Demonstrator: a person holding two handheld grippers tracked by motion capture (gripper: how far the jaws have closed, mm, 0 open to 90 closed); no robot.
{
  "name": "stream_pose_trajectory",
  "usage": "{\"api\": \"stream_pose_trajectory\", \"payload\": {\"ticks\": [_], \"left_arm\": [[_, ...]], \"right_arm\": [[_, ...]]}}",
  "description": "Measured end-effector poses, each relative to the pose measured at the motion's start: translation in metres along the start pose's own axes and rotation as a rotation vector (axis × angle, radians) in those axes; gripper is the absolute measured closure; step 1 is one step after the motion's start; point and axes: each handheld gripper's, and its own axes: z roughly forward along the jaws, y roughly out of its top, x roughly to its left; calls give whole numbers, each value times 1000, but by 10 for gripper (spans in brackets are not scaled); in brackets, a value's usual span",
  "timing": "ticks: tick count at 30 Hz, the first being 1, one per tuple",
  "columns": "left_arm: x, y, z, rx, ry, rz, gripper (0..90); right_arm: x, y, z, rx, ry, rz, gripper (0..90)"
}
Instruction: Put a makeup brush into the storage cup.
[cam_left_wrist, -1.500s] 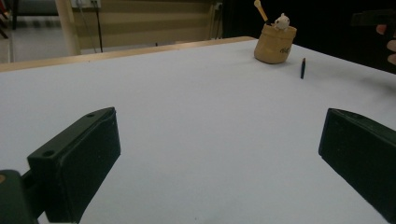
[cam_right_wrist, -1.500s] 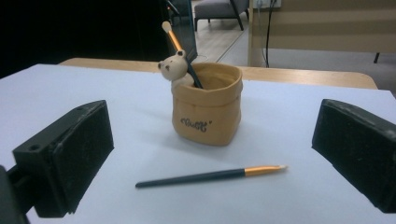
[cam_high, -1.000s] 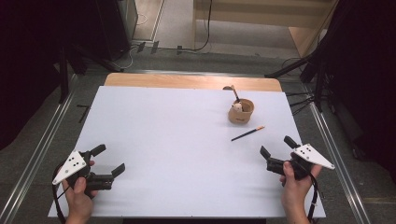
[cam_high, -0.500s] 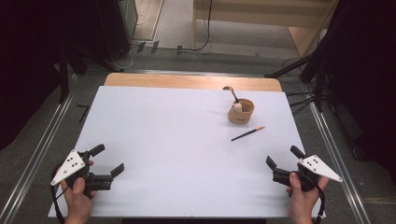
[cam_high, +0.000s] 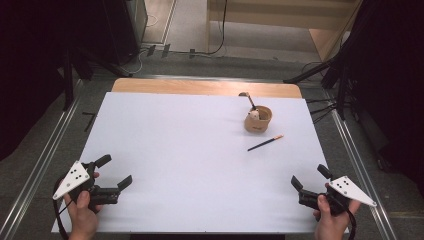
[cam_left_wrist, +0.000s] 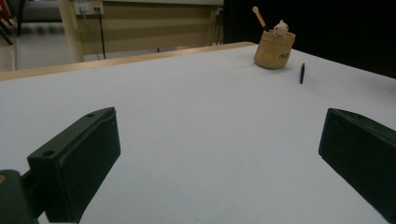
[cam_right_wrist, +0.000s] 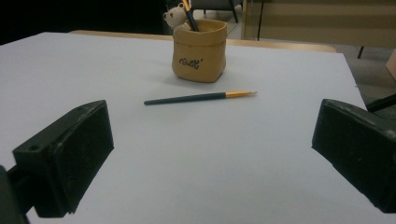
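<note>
A: Where's the pencil (cam_high: 265, 143) rel. to the pot (cam_high: 258, 119)?
B: Just in front of it, flat on the table (cam_high: 200, 165), apart.
A: Grippers?
B: Right gripper (cam_high: 311, 179) nearer the pot, left gripper (cam_high: 114, 171) far from it; both wide apart, nothing held.

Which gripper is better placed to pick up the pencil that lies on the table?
The right gripper, probably. The pencil lies beside the pot on the table's right half, straight ahead between its open fingers. The left gripper sits at the far left corner.
</note>
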Motion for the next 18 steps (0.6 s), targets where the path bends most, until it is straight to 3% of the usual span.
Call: {"api": "stream_pose_trajectory", "payload": {"ticks": [9, 18], "left_arm": [[-1, 1, 1, 3, 0, 3, 0], [-2, 0, 2, 7, -5, 4, 0]], "right_arm": [[-2, -2, -9, -3, -9, 9, 0], [6, 17, -1, 15, 20, -31, 0]]}}
